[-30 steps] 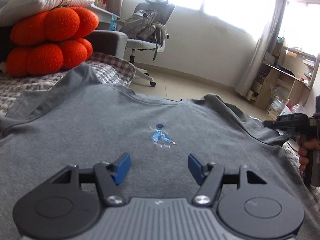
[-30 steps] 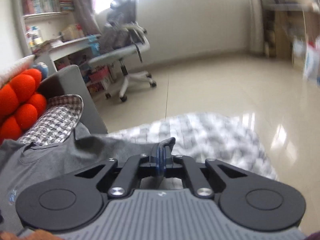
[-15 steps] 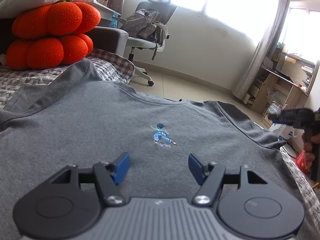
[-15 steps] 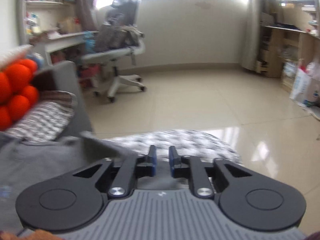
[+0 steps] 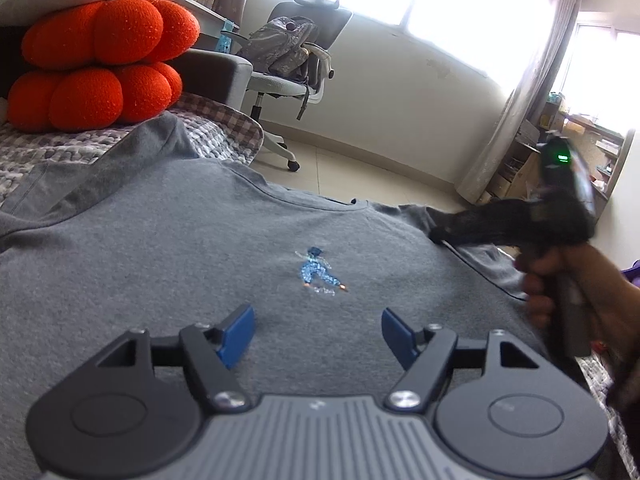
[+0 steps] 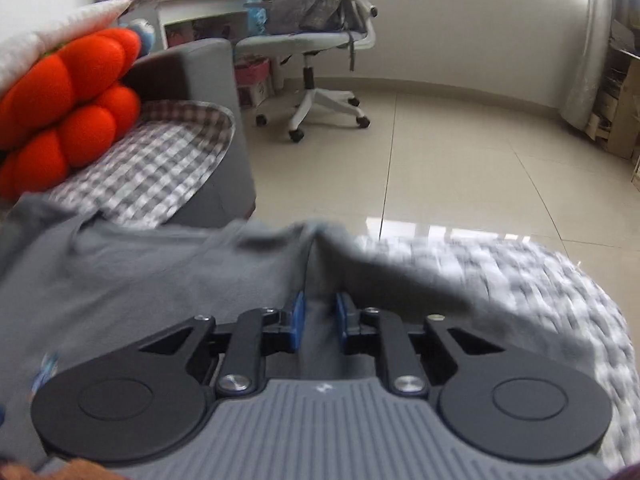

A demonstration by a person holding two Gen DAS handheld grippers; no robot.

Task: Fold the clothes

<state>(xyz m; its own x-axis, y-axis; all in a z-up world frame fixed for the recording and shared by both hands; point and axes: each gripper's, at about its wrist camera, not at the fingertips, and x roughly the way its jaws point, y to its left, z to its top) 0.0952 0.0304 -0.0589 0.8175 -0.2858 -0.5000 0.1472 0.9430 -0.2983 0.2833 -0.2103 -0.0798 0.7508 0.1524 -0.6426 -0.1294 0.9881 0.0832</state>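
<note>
A bright room with pale floor tiles [image 6: 460, 152] and a white office chair [image 5: 298, 60] lies beyond a bed covered by a grey checked blanket [image 6: 156, 168], where stacked orange pumpkin-shaped cushions [image 5: 100, 64] sit. A grey cotton T-shirt with a small blue figure print [image 5: 180, 264] lies spread face up on the blanket, its long axis running away from the left wrist camera, collar towards the floor. The left tongs [image 5: 316, 332] hover apart above its chest, while the right tongs [image 6: 318, 320] are nearly together around a fold of the shirt's sleeve, though blur hides whether they grip it.
</note>
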